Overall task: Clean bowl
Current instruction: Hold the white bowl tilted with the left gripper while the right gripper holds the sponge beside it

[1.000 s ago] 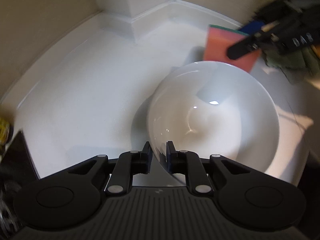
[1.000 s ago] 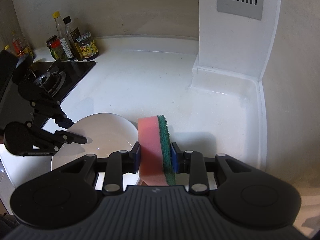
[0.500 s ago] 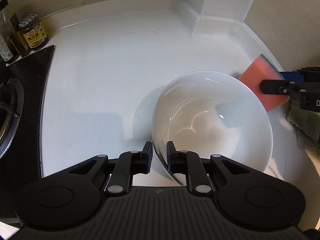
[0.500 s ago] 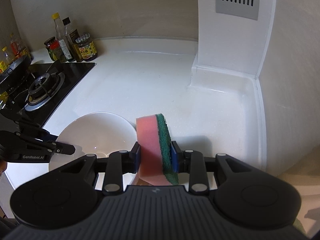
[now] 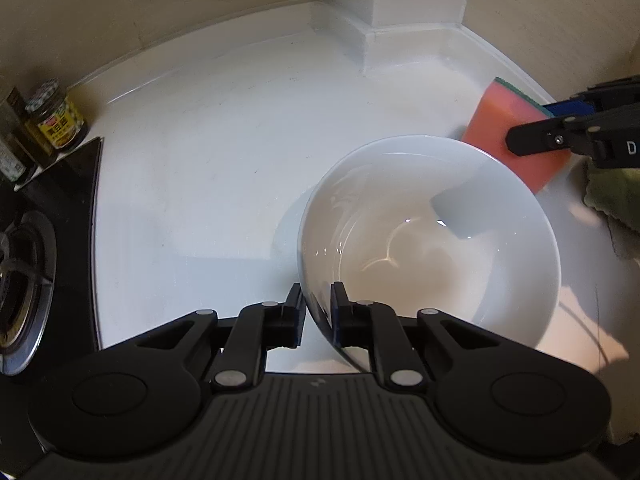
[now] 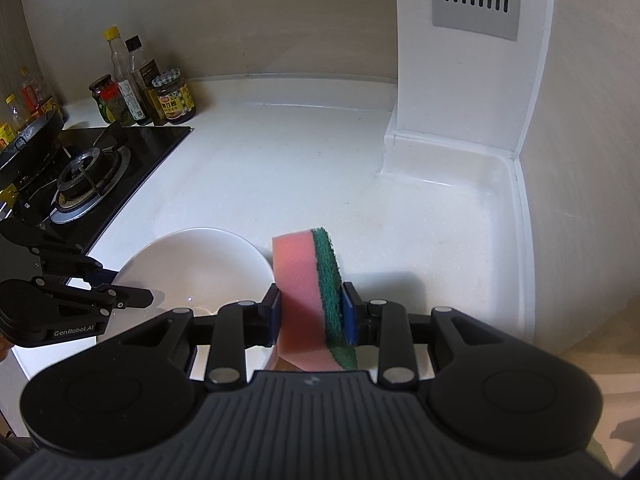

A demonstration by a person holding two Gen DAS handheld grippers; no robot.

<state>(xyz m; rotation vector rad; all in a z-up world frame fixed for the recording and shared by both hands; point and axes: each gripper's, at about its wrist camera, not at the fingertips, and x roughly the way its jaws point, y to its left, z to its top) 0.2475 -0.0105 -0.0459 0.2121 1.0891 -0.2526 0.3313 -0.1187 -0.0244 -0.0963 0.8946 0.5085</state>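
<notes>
A white bowl point(image 5: 432, 236) stands over the white counter. My left gripper point(image 5: 317, 300) is shut on its near rim, one finger inside and one outside. The bowl also shows in the right wrist view point(image 6: 192, 268), with the left gripper point(image 6: 124, 298) at its left rim. My right gripper point(image 6: 311, 312) is shut on a pink sponge with a green scouring side point(image 6: 310, 300), held upright just right of the bowl. In the left wrist view the sponge point(image 5: 508, 140) sits beyond the bowl's far right rim, with the right gripper point(image 5: 532, 132) on it.
A black gas hob point(image 6: 88, 172) lies to the left. Jars and bottles point(image 6: 140, 96) stand at the back wall. A white column with a vent point(image 6: 472, 60) stands at the back right. A green cloth point(image 5: 616, 188) lies right of the bowl.
The left wrist view has swung back toward the corner column, with the bowl still held. The sponge stays beside the bowl's rim, and the right gripper has barely moved.
</notes>
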